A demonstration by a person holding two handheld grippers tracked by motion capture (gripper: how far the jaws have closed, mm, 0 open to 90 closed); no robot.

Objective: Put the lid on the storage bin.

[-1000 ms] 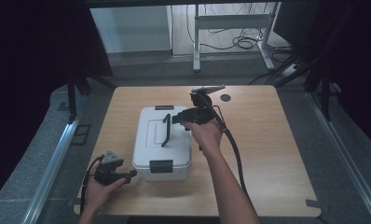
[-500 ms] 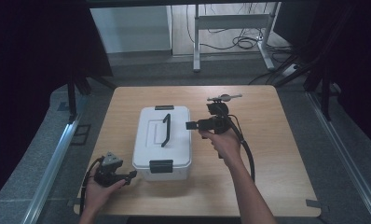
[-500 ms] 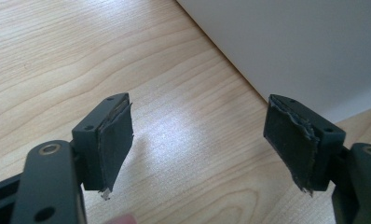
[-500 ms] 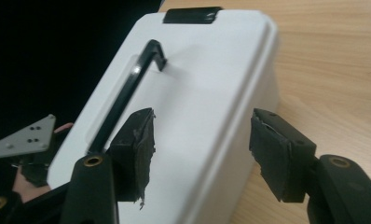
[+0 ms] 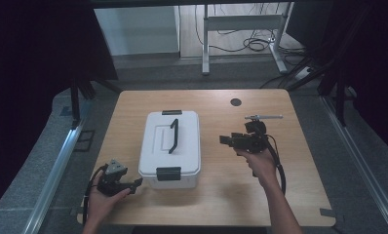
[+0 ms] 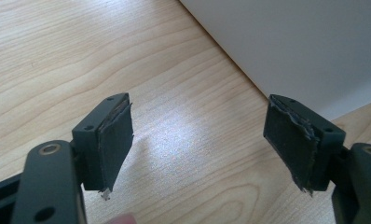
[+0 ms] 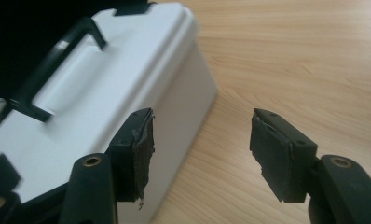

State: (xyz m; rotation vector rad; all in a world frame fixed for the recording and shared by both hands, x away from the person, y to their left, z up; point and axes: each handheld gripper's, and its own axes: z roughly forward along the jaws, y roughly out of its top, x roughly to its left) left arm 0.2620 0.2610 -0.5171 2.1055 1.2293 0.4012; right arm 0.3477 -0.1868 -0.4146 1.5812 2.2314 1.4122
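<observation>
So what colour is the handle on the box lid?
Black, on a white box; the handle shows best in the high view.

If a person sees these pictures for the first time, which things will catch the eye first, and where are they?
The eye goes first to the white plastic box with a black handle and black latches, standing closed a little left of the middle of the light wooden table. Next come the two black grippers with open, empty jaws: the left gripper by the box's near left corner, and the right gripper to the right of the box, pointing at its side.
</observation>
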